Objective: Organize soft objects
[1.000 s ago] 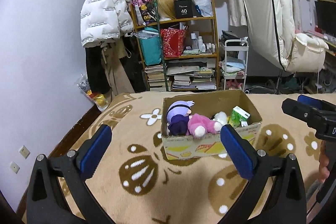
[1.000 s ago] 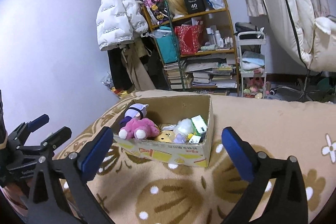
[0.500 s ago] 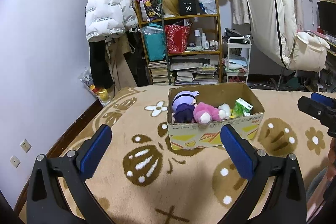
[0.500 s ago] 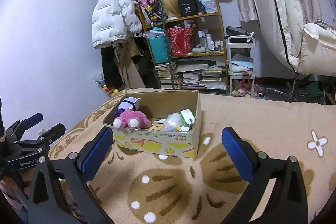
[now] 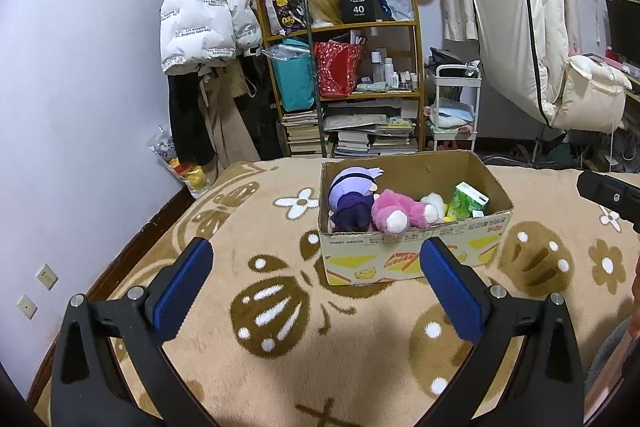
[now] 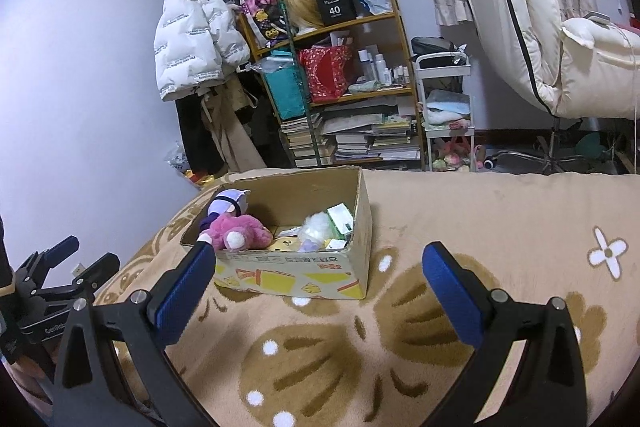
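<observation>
Cardboard box on the blanket holds a pink plush and purple doll; only the right view shows a yellow toy inside. Left gripper and right gripper both gape, empty

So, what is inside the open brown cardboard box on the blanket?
Inside the open brown cardboard box lie a purple-haired doll, a pink plush toy, a white fluffy toy and a green-and-white packet. Something yellow shows beneath them; the bottom is mostly covered.

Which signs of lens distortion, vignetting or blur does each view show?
Left wrist view: black corners, wall bowed at the edge, cardboard box sharp. Right wrist view: same black corners, blanket edge curving, shelf leaning; no motion blur in either.
</observation>
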